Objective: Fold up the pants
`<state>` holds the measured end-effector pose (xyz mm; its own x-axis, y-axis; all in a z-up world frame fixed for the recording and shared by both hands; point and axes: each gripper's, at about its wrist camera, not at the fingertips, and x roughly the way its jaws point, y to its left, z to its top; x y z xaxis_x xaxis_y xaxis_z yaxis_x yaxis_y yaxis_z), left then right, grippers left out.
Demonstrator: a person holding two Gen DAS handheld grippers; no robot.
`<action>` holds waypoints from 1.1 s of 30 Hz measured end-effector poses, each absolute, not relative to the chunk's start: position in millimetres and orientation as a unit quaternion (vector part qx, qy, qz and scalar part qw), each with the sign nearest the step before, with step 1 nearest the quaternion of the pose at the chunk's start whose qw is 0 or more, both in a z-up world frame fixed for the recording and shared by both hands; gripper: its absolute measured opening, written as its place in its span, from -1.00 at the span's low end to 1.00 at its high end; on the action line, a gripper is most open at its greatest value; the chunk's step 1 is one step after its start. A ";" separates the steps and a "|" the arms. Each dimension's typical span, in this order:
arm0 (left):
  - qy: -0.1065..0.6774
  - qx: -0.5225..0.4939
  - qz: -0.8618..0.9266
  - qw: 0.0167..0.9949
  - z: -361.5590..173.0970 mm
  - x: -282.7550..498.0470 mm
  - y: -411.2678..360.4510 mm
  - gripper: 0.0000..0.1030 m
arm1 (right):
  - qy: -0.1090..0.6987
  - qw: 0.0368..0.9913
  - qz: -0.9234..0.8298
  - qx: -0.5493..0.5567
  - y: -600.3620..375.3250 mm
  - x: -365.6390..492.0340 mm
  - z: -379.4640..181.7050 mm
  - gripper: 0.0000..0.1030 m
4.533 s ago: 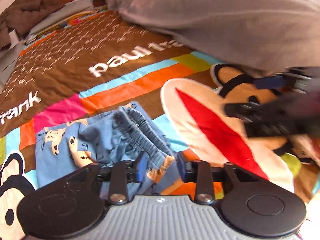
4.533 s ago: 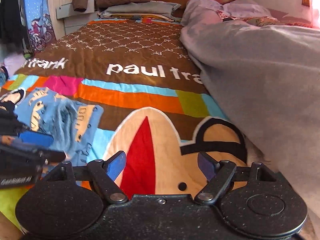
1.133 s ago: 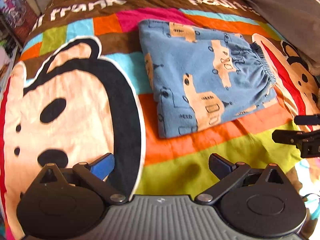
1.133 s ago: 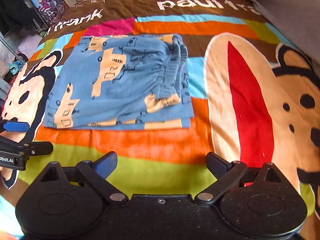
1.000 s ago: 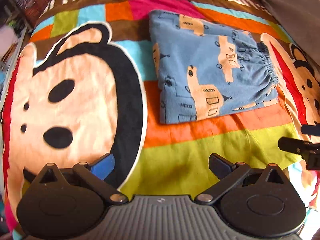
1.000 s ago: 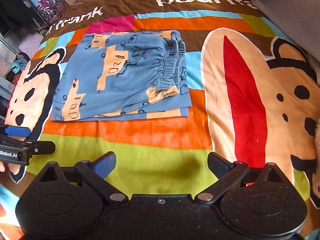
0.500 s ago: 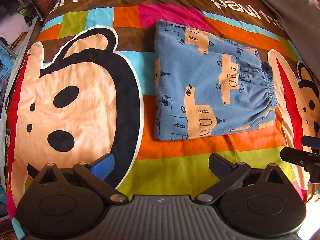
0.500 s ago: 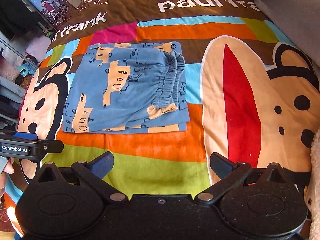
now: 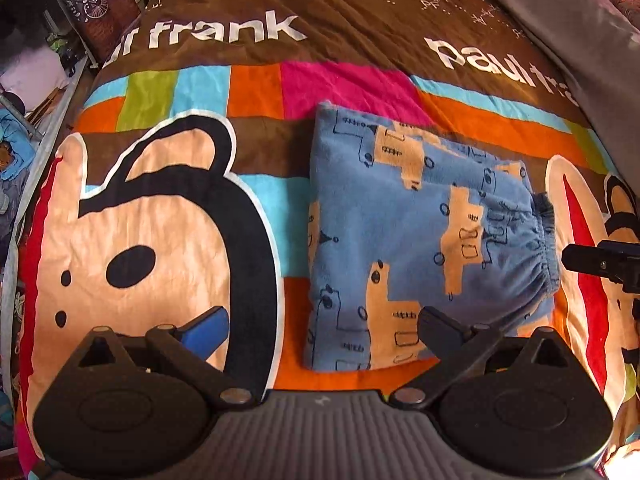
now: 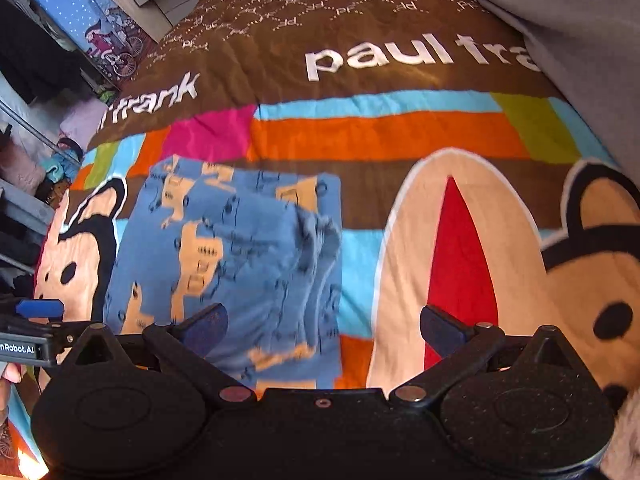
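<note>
The blue pants (image 9: 424, 240) with tan car prints lie folded into a flat rectangle on the colourful bedspread (image 9: 352, 84), with the elastic waistband at the right edge. They also show in the right wrist view (image 10: 232, 256). My left gripper (image 9: 320, 330) is open and empty, hovering over the near left corner of the pants. My right gripper (image 10: 322, 330) is open and empty, above the near right edge of the pants. Each gripper's tip shows at the edge of the other's view.
A grey blanket (image 10: 580, 40) is heaped on the far right of the bed. The bed's left edge (image 9: 48, 128) drops to a cluttered floor with a blue patterned cloth (image 10: 80, 12) hanging beyond it.
Both grippers, open and empty, have moved forward and lower toward the folded pants, which now fill more of each view. The pants have not moved.
</note>
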<state>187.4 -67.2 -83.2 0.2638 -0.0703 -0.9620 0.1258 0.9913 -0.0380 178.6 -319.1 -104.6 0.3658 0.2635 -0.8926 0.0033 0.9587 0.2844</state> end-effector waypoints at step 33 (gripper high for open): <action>0.571 0.012 -0.077 0.817 -139.4 213.7 -66.3 1.00 | 0.526 0.809 0.166 0.203 -326.4 238.1 -163.9 0.99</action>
<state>213.7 -66.3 -139.4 0.3359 -0.1127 -0.9351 0.1396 0.9878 -0.0689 238.1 -326.4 -163.9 0.3911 0.4821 -0.7839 -0.0540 0.8624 0.5034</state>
